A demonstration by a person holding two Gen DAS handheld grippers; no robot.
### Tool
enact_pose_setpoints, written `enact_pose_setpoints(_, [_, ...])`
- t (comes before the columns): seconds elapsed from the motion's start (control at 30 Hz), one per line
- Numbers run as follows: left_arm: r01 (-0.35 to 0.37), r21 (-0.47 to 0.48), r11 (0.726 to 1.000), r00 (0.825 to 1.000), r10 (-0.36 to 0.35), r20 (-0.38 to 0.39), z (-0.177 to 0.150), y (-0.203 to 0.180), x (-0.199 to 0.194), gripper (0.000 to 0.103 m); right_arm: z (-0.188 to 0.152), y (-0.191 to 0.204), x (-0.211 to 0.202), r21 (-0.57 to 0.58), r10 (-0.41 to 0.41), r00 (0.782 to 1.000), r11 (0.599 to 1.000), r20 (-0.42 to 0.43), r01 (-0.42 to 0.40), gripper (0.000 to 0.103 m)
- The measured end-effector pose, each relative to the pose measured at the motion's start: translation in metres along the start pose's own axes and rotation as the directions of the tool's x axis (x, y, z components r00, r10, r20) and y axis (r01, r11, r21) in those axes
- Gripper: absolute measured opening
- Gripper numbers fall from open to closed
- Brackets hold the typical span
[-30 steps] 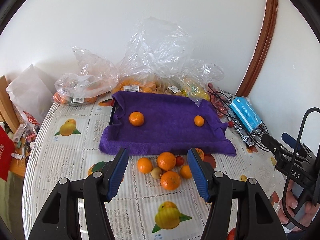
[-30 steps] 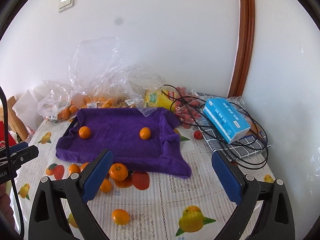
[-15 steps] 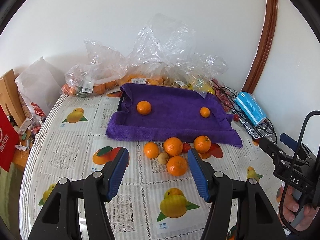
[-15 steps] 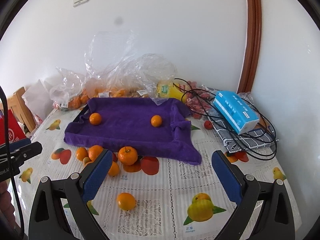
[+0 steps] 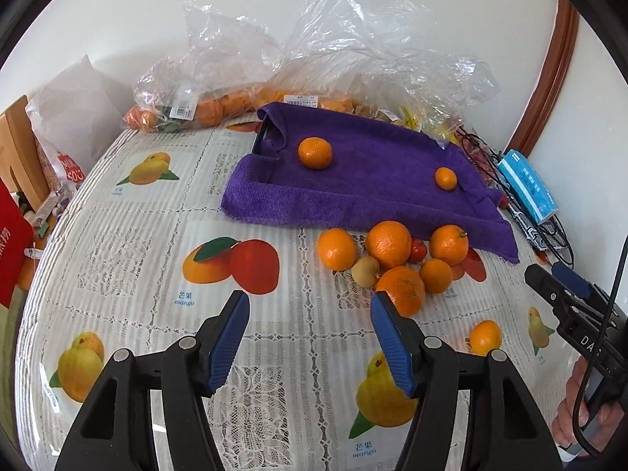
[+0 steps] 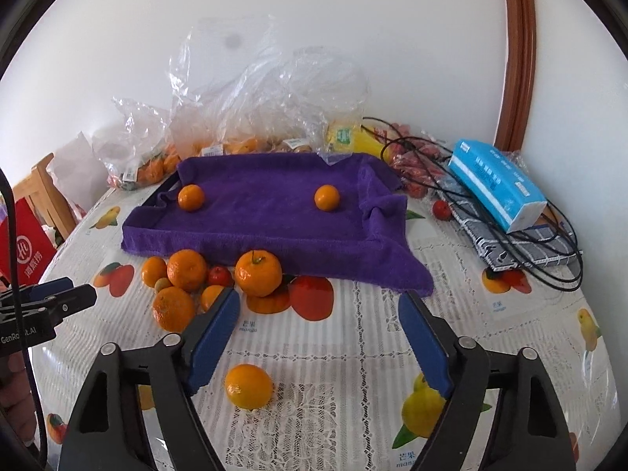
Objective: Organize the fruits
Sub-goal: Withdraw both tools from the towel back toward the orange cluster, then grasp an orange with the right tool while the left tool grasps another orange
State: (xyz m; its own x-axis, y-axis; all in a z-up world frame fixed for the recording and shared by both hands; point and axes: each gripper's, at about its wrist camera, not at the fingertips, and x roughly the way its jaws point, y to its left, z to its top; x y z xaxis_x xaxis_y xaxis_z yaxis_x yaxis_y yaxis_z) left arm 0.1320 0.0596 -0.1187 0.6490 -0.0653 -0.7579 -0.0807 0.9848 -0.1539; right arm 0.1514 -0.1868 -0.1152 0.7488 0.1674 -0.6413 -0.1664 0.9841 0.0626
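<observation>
Bagged fruit (image 5: 219, 110) blurs behind plastic. Left gripper (image 5: 310, 314) gapes empty, its right finger hiding part of an orange (image 5: 402, 288). Right gripper (image 6: 318, 314), also spread, has a loose orange (image 6: 248, 386) beside its left finger.

We see a towel-lined tray (image 6: 274, 227) at the table's (image 6: 353, 353) middle with two oranges (image 6: 191, 198) on it, one left, one right. In front of the tray lies a cluster of fruit (image 6: 188, 278); nearer us, one orange (image 6: 248, 386) lies alone. Behind the tray sit bags (image 6: 243, 117); to its right, a box (image 6: 496, 184) rests on cables (image 6: 541, 243).
</observation>
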Motion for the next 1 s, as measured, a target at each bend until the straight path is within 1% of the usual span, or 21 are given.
enact_pose_setpoints(0.03, [-0.001, -0.006, 1.000, 1.000, 0.001, -0.009, 0.001, 0.001, 0.003, 0.062, -0.002, 0.000, 0.005, 0.005, 0.012, 1.000, 1.000, -0.020, -0.012, 0.069])
enact_pose_setpoints(0.07, [-0.001, -0.012, 1.000, 1.000, 0.001, -0.018, 0.002, 0.002, 0.006, 0.062, -0.004, 0.000, 0.007, 0.012, 0.024, 0.999, 1.000, -0.035, -0.023, 0.067])
enact_pose_setpoints(0.17, [0.006, -0.009, 1.000, 1.000, -0.006, -0.014, 0.004, 0.001, 0.009, 0.062, -0.016, 0.004, 0.011, 0.033, 0.082, 0.995, 0.996, -0.051, -0.081, 0.067])
enact_pose_setpoints(0.23, [0.012, -0.008, 1.000, 1.000, -0.013, -0.011, 0.005, -0.001, 0.011, 0.063, -0.024, 0.012, 0.013, 0.012, 0.101, 0.992, 0.995, -0.071, -0.100, 0.067])
enact_pose_setpoints(0.33, [0.018, -0.005, 1.000, 1.000, -0.018, -0.018, 0.004, -0.003, 0.013, 0.064, -0.035, 0.022, 0.016, -0.028, 0.105, 0.991, 0.994, -0.087, -0.107, 0.067])
enact_pose_setpoints(0.4, [0.014, -0.002, 1.000, 1.000, -0.014, -0.018, 0.002, -0.002, 0.013, 0.064, -0.044, 0.025, 0.022, -0.037, 0.099, 0.989, 0.994, -0.108, -0.104, 0.063])
enact_pose_setpoints(0.47, [0.008, -0.006, 1.000, 1.000, -0.008, -0.019, -0.001, 0.002, 0.013, 0.064, -0.048, 0.026, 0.028, -0.032, 0.110, 0.985, 0.993, -0.135, -0.115, 0.047])
enact_pose_setpoints(0.5, [0.007, -0.010, 1.000, 1.000, -0.007, -0.024, -0.002, 0.004, 0.014, 0.064, -0.050, 0.026, 0.030, -0.028, 0.115, 0.983, 0.992, -0.145, -0.120, 0.043])
enact_pose_setpoints(0.53, [0.008, -0.014, 1.000, 1.000, -0.008, -0.027, -0.003, 0.006, 0.015, 0.064, -0.051, 0.026, 0.033, -0.027, 0.118, 0.981, 0.992, -0.152, -0.124, 0.033])
enact_pose_setpoints(0.63, [0.009, -0.017, 1.000, 0.999, -0.009, -0.031, -0.006, 0.009, 0.016, 0.064, -0.052, 0.026, 0.032, -0.042, 0.106, 0.985, 0.993, -0.139, -0.112, 0.033])
enact_pose_setpoints(0.77, [0.013, -0.015, 1.000, 0.999, -0.014, -0.033, -0.005, 0.006, 0.021, 0.064, -0.047, 0.018, 0.028, -0.031, 0.105, 0.987, 0.993, -0.121, -0.110, 0.033])
enact_pose_setpoints(1.0, [0.034, -0.027, 0.999, 0.999, -0.034, -0.011, 0.008, -0.002, 0.034, 0.064, -0.024, 0.000, 0.029, -0.012, 0.070, 0.994, 0.997, -0.082, -0.071, 0.033])
